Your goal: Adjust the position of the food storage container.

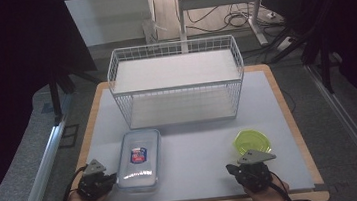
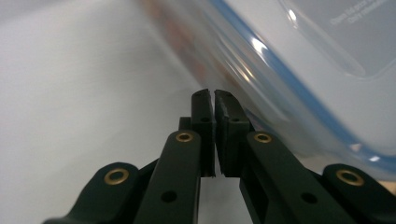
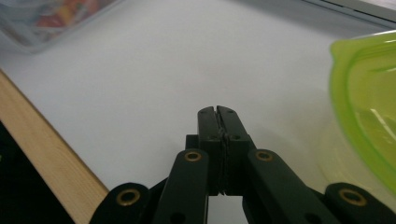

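Observation:
A clear lidded plastic container [image 1: 139, 160] with a blue seal and a red-and-blue label lies at the front left of the white table [image 1: 196, 144]. My left gripper [image 1: 109, 179] rests just left of it, jaws shut with nothing between them. In the left gripper view the closed tips [image 2: 214, 93] sit right beside the container's wall [image 2: 327, 70]; I cannot tell whether they touch it. A lime-green bowl [image 1: 252, 141] stands at the front right. My right gripper [image 1: 234, 168] is below it, shut and empty. Its tips [image 3: 218, 109] lie left of the bowl's rim [image 3: 369, 107].
A white wire two-level rack [image 1: 177, 83] stands across the back of the table. The wooden table edge [image 3: 42, 154] runs close on the right gripper's left. The container's corner [image 3: 51, 14] shows far off. Cables and desk legs lie on the floor beyond.

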A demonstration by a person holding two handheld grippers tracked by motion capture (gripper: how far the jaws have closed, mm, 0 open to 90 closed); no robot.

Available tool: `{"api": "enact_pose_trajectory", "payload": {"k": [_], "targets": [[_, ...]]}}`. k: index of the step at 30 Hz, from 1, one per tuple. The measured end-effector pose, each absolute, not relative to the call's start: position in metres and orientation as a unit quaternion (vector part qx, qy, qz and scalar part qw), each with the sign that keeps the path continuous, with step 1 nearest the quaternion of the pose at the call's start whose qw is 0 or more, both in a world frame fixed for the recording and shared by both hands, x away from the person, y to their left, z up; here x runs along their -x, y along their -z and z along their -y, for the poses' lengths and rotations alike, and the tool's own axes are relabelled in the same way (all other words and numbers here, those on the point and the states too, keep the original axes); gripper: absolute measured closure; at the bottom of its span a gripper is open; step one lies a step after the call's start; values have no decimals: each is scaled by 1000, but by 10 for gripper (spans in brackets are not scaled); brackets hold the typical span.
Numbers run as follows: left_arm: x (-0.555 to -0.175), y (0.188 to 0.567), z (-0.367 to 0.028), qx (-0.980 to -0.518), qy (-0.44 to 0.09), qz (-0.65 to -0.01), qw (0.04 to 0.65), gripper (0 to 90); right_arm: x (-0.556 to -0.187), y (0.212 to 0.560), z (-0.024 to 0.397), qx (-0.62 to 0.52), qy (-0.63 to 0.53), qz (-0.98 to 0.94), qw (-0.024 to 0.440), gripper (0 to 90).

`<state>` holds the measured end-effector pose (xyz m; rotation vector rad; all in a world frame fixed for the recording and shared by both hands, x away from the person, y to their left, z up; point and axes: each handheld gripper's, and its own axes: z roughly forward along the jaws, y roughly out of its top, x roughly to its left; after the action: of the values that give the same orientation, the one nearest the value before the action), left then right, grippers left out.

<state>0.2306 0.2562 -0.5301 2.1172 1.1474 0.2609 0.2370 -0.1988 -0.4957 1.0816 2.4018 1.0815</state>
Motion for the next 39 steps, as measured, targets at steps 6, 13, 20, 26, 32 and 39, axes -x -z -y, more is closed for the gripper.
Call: {"api": "enact_pose_trajectory", "payload": {"k": [6,13,20,26,32,39], "targets": [[-225,529,-211,-845,-71,-398,350,874,-234,498,190,-369,-380,-839,128,891],[-237,532,-157,-861,-37,-348,370,864,-229,501,176,-350,-386,-847,107,892],[-259,520,-220,-822,-110,-428,359,884,-231,505,170,-346,-390,-848,96,896],[-310,520,-243,-795,-128,-458,376,887,-235,509,155,-347,-400,-846,67,898],[-323,530,-227,-802,-101,-442,389,899,-240,515,132,-338,-396,-852,60,898],[-311,525,-218,-805,-98,-432,394,900,-248,516,131,-351,-379,-852,83,899]]}}
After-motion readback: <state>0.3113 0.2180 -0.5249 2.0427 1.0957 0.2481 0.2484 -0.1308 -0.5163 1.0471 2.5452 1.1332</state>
